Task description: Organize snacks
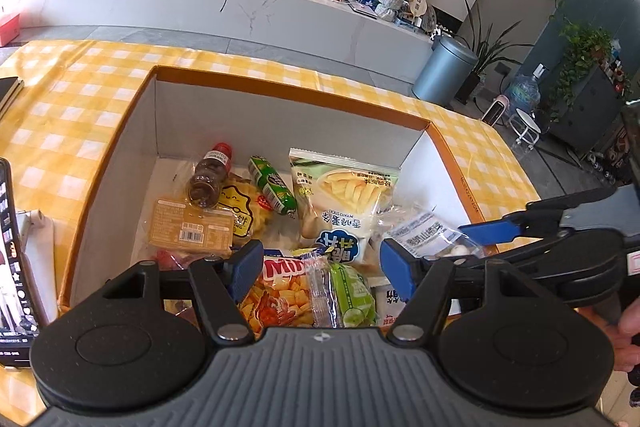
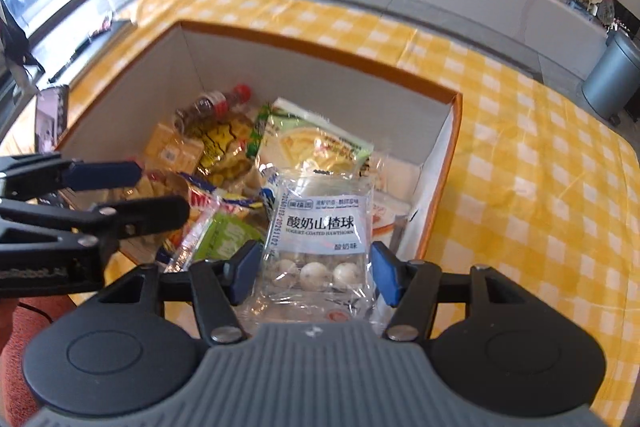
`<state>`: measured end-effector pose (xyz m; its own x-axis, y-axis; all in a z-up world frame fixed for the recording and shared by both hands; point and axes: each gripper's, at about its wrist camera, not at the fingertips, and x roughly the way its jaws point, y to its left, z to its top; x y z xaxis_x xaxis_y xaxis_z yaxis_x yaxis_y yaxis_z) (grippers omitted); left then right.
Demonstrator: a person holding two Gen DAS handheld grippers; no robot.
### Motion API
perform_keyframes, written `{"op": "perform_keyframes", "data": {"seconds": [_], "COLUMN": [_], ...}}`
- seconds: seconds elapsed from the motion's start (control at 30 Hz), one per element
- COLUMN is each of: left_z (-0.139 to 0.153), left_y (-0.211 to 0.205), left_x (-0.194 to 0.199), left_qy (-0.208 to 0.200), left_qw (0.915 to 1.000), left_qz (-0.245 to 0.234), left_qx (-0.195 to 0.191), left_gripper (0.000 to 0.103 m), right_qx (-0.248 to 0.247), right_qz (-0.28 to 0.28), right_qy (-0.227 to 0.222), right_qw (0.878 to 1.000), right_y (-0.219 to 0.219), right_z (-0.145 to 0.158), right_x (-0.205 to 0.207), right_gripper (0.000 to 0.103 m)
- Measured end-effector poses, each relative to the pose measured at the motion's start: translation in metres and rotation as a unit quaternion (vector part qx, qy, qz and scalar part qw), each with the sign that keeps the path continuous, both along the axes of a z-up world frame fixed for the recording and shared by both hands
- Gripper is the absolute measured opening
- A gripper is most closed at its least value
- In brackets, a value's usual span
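Observation:
An orange-rimmed cardboard box point(image 1: 280, 83) on the yellow checked table holds several snacks: a small bottle point(image 1: 210, 175), a green roll point(image 1: 273, 190), a potato-stick bag point(image 1: 348, 203), a red chip bag point(image 1: 280, 291) and a lime pack point(image 1: 352, 295). My left gripper point(image 1: 320, 269) is open and empty over the box's near side. My right gripper point(image 2: 316, 273) is open, its pads on either side of a clear bag of yogurt hawthorn balls point(image 2: 320, 227) lying over the box's near right part; the same bag shows in the left wrist view point(image 1: 428, 231).
A phone point(image 1: 12, 259) stands on the table left of the box. The box rim point(image 2: 320, 47) also shows in the right wrist view. Beyond the table are a white marble bench, a grey bin point(image 1: 444, 71) and plants.

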<state>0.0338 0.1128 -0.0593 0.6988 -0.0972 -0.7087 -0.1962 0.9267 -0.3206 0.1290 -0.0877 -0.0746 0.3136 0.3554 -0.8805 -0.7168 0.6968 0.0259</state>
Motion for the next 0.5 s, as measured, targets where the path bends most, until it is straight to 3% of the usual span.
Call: {"op": "perform_keyframes", "data": {"seconds": [0.23, 0.5], "left_z": [-0.006, 0.004], "left_y": [-0.001, -0.008], "left_x": [0.005, 0.000], "left_qy": [0.006, -0.009], "left_qw": [1.0000, 0.9998], "left_qz": [-0.008, -0.006], "left_qx": [0.000, 0.019], "left_gripper": [0.079, 0.079], "right_qx": [-0.014, 0.007], "right_qz": [0.005, 0.016], "right_qy": [0.011, -0.033], "right_qw": [1.000, 0.999], "right_y": [0.003, -0.010], "right_z": [-0.009, 0.006], "right_x": [0.001, -0.012], "right_gripper": [0.062, 0.073]}}
